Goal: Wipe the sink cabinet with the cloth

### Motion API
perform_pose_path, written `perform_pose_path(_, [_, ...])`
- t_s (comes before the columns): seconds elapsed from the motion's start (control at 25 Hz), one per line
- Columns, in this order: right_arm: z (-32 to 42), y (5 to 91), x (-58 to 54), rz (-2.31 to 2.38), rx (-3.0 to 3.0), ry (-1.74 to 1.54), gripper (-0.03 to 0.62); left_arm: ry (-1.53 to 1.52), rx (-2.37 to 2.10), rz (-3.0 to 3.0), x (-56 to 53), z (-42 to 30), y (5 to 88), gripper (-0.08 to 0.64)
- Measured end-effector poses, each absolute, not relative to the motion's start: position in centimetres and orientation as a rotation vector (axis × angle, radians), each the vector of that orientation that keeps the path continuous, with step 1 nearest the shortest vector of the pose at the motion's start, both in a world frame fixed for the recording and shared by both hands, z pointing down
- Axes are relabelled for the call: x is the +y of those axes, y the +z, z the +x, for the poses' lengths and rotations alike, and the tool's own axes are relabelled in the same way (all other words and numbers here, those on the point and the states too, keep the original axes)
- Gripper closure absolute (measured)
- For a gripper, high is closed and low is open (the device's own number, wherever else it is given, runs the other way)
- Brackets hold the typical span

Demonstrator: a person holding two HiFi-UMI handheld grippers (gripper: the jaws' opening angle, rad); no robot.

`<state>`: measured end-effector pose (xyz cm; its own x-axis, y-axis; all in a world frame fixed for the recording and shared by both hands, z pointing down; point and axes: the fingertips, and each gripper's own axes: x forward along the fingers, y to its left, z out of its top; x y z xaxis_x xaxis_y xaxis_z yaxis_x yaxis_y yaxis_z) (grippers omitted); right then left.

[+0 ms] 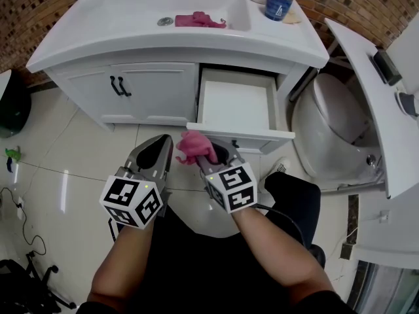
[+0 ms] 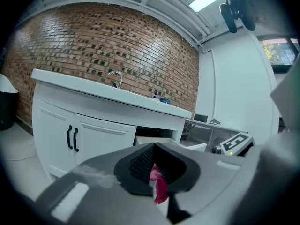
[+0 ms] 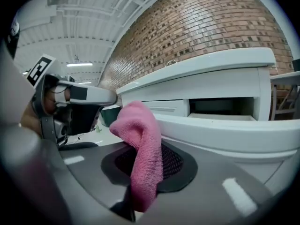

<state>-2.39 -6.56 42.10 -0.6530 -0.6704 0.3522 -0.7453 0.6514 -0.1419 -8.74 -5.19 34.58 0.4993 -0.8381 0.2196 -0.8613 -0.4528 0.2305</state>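
The right tongs [image 1: 213,156] clamp a pink cloth [image 1: 194,147] near the white sink cabinet [image 1: 150,90] and its open drawer [image 1: 236,106]. The left tongs [image 1: 157,150], drawn narrow, sit just beside the cloth.

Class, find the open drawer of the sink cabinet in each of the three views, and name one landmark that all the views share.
Head view: open drawer, just right of centre, below the counter.
Left gripper view: centre, peeking out just above the jaws.
Right gripper view: the broad white band across the right half.
Shared landmark: the brick wall.
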Motion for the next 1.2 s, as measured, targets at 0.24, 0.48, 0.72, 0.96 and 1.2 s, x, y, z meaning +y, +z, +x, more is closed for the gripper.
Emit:
perform_pose_path(0.24, [1.2,43.9,-6.6,1.215,-2.541,0.411,0.511,0.132,-1.414,2.439,-5.3,-8.2,35.5,0.554])
perform_pose_path(0.48, [6.2,45.1,-6.6,1.32,-2.487,0.453,0.511,0.169,-1.354,2.461,-4.8,-6.3,36.1,0.554])
perform_pose_path(0.72, [11.6,45.4,-6.8,1.463,-2.439,0.492,0.511,0.186,-1.323,2.46,-4.5,-4.9,36.8,0.554])
perform_pose_path(0.96, [17.5,45.7,-7.2,1.64,-2.366,0.523,0.511,0.189,-1.317,2.461,-4.8,-4.0,36.9,0.554])
perform_pose_path(1.2, [21.3,45.3,-6.9,1.739,-2.323,0.512,0.511,0.181,-1.297,2.472,-4.8,-2.6,36.9,0.554])
